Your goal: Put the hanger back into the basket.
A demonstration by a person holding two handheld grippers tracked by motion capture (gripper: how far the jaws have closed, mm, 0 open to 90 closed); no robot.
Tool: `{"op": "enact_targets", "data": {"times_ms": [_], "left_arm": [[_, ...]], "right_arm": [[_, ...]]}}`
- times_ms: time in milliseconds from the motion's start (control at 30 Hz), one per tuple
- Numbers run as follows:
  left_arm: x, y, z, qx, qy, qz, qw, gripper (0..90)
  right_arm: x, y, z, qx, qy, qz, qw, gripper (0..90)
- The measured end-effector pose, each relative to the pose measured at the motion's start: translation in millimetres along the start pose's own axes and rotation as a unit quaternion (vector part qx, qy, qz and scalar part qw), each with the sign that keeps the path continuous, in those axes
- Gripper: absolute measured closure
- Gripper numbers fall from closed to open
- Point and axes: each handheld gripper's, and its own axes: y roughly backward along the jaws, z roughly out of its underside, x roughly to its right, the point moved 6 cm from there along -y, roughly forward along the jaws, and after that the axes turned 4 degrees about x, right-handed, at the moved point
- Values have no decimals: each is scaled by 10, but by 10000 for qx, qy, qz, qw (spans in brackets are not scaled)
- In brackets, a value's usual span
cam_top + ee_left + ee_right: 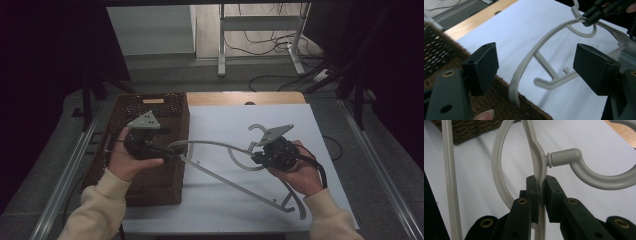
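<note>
A grey plastic clothes hanger (235, 185) lies tilted over the white sheet, with its hook (258, 130) raised. My right gripper (256, 157) is shut on the hanger's neck (539, 173), just below the hook (586, 173). My left gripper (170, 150) hovers over the right edge of a brown wicker basket (150, 192). It is open, its pads (484, 65) wide apart. Between them, one curved arm of the hanger (522, 72) ends on the basket's rim (499, 100) without touching either pad.
The white sheet (225, 120) covers most of the table, with a wooden strip (240, 98) at its far edge. The basket fills the left side. Behind the table are metal legs (221, 45) and loose cables (270, 45) on the floor.
</note>
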Motion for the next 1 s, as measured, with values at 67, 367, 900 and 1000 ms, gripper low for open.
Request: {"op": "enact_targets", "data": {"times_ms": [67, 367, 900, 1000], "left_arm": [[28, -62, -53, -133, -130, 91, 9998, 217], [61, -237, -146, -459, -401, 285, 9977, 233], [159, -592, -163, -1203, -723, 838, 9865, 323], [188, -629, -143, -1366, -807, 893, 9833, 362]], "right_arm": [[-7, -7, 0, -13, 16, -7, 10000, 824], [-66, -21, -13, -47, 115, -67, 9999, 824], [-168, -25, -66, -26, 283, -170, 9995, 824], [-183, -17, -77, -20, 343, -183, 9992, 824]]}}
